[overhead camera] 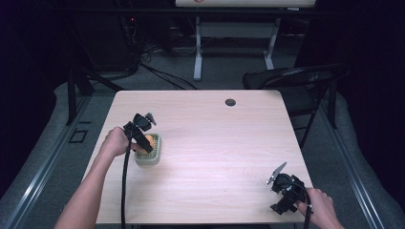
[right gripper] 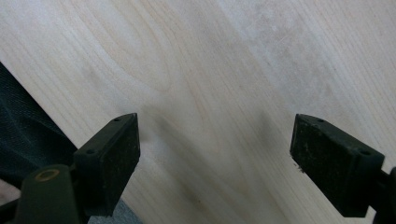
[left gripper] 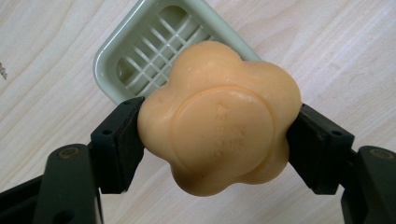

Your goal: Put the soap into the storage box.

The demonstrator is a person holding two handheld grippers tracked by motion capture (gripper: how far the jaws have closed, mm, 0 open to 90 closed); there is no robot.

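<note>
Closest to the lens in the left gripper view is the orange soap, a lobed, flower-shaped bar pinched between the two black pads of the left claw — one pad on each flank, the embossed face turned to the camera. Behind and below it lies the pale green soap dish, its slatted floor bare where it can be seen. From the high view the left claw hangs over that dish on the left part of the bench, so the soap sits above the dish and seems not yet to rest in it.

The step in hand looks like setting the bar down into the dish. To do it well, I would centre the soap over the slats first, since in the left gripper view it overhangs the near rim; then lower it flat, so that a lobe does not catch the rim and tip the bar out. The pads should let go only once the bar bears on the slats — soap is slick, and an early release may let it skid onto the wood.

Far to the right, near the front edge of the bench, the right claw waits with its pads spread wide over bare wood, holding nothing; it can stay put.
</note>
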